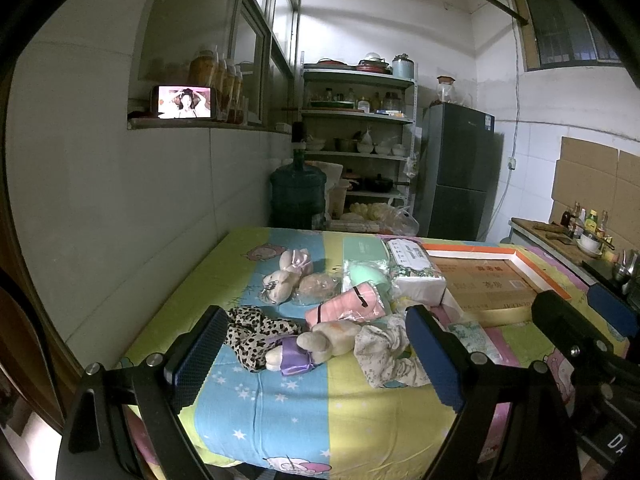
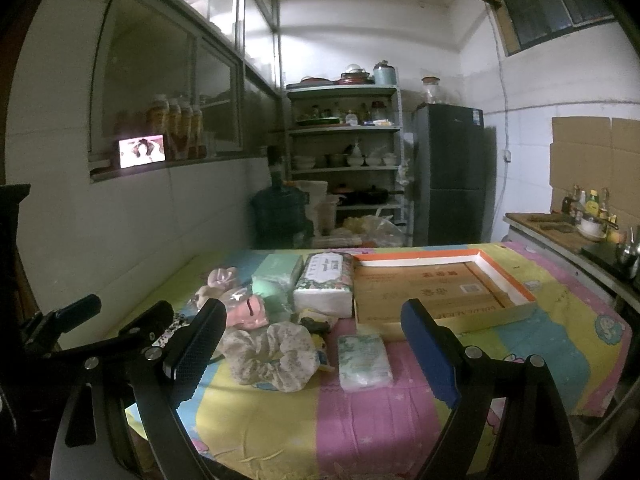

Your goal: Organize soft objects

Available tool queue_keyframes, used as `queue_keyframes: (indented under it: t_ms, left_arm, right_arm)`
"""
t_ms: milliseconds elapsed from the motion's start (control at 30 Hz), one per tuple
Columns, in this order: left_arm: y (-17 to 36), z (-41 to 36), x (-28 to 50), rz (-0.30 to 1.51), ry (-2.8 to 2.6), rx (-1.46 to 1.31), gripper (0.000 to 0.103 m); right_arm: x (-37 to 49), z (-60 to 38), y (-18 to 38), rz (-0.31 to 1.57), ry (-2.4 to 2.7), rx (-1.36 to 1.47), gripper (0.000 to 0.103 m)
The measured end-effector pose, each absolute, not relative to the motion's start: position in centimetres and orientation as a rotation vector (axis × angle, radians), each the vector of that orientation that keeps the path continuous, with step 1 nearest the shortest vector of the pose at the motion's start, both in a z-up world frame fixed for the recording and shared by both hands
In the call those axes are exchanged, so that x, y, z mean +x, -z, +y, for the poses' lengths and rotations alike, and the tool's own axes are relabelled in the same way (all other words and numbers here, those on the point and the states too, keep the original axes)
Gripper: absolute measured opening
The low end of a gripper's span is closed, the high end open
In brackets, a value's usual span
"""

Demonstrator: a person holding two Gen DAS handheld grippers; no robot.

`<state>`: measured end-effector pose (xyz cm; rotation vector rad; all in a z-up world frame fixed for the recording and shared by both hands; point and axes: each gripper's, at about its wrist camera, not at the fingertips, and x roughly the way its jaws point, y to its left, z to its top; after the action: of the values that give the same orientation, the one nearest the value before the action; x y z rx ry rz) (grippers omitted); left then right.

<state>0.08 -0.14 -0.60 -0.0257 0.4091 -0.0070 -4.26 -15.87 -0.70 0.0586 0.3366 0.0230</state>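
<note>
Kitchen clutter fills the background — shelves of bowls and pans, a dark fridge, a big water jug — while a table under a bright cartoon-print sheet [image 1: 280, 408] holds the work. On it the soft things lie in a loose heap to the left of a shallow cardboard tray [image 2: 516, 294], which sits empty and looks like the place meant to receive them.

Nearest the left gripper [image 1: 316, 356] are a leopard-print cloth [image 1: 252, 336] and a plush rabbit with a purple ribbon [image 1: 316, 344]; its jaws are spread wide with nothing between them. The right gripper [image 2: 316, 350] is likewise released and empty, lined up on a floral scrunchie [image 2: 276, 354] and a small tissue pack [image 2: 364, 362] just beside it. Both hang back from the pile, so no pick has begun, by my reading.

Farther back sit a second plush toy [image 1: 282, 276], a pink bagged item [image 1: 348, 306] and a large tissue pack [image 2: 326, 284] touching the tray's left wall. What lies under the scrunchie — something dark and something yellow — is too covered to name, and the bagged pieces blur together.
</note>
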Motion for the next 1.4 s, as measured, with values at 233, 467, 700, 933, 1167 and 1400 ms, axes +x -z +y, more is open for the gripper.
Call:
queue_keyframes:
  t_ms: [233, 467, 700, 933, 1167, 1400]
  left_arm:
    - [0.64, -0.12, 0.07, 0.411, 0.007, -0.027, 0.091]
    - [0.63, -0.06, 0.10, 0.412, 0.008, -0.029, 0.091]
    - [0.61, -0.01, 0.16, 0.413, 0.007, -0.029, 0.091]
    - [0.59, 0.04, 0.18, 0.414, 0.008, -0.030, 0.091]
    - [0.57, 0.09, 0.22, 0.415, 0.007, -0.030, 0.091]
    - [0.67, 0.15, 0.20, 0.416, 0.006, -0.032, 0.091]
  right_arm:
    - [-4.29, -15.84, 0.66, 0.336, -0.023, 0.058, 0.090]
    - [-4.31, -15.76, 0.60, 0.337, -0.024, 0.058, 0.090]
    - [-4.34, -15.79, 0.58, 0.337, -0.025, 0.058, 0.090]
    - [-4.35, -15.76, 0.55, 0.337, -0.025, 0.057, 0.090]
    - [-4.33, -15.67, 0.49, 0.337, -0.026, 0.057, 0.090]
    - [-4.30, -15.73, 0.48, 0.338, -0.027, 0.057, 0.090]
